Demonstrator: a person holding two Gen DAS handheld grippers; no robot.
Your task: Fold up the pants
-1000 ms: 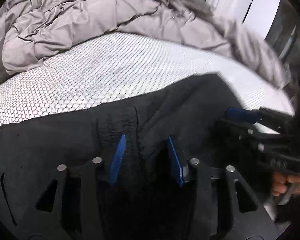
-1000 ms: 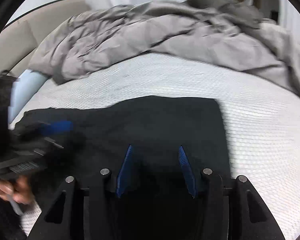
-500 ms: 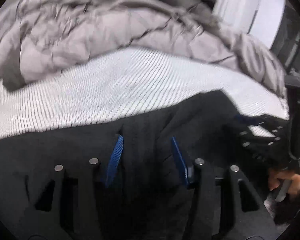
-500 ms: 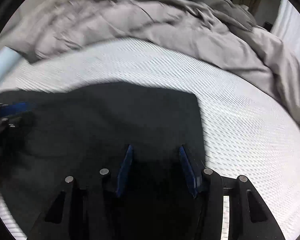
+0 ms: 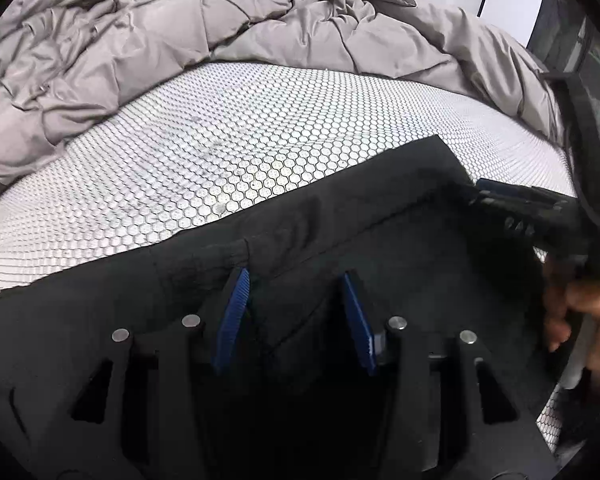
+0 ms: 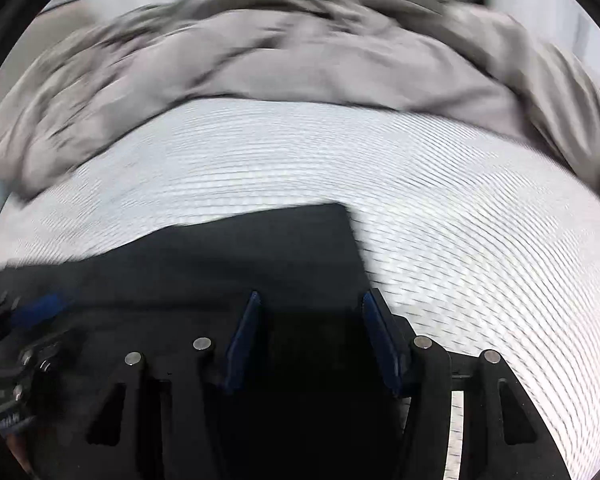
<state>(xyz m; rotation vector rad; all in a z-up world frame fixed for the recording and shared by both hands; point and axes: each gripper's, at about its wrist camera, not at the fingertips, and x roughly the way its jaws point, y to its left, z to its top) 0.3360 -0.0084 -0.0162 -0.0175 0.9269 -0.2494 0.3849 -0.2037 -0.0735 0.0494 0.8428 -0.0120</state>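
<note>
Black pants lie flat on a white honeycomb-patterned mattress. My left gripper hovers low over their middle near a puckered seam, its blue pads apart and cloth lying loose between them. At the right, the right gripper reaches onto the pants' end, a hand behind it. The blurred right wrist view shows the right gripper over the pants by their square end; its jaws are opening, with cloth under and between them. The left gripper shows at the left edge.
A crumpled grey duvet is heaped along the far side of the bed and runs down the right side. Bare mattress lies between duvet and pants. White walls or curtains stand beyond the bed.
The right gripper has slid toward the pants' end, whose edge now lies at its right finger, and its jaws have widened. The left gripper's pads stand slightly wider apart.
</note>
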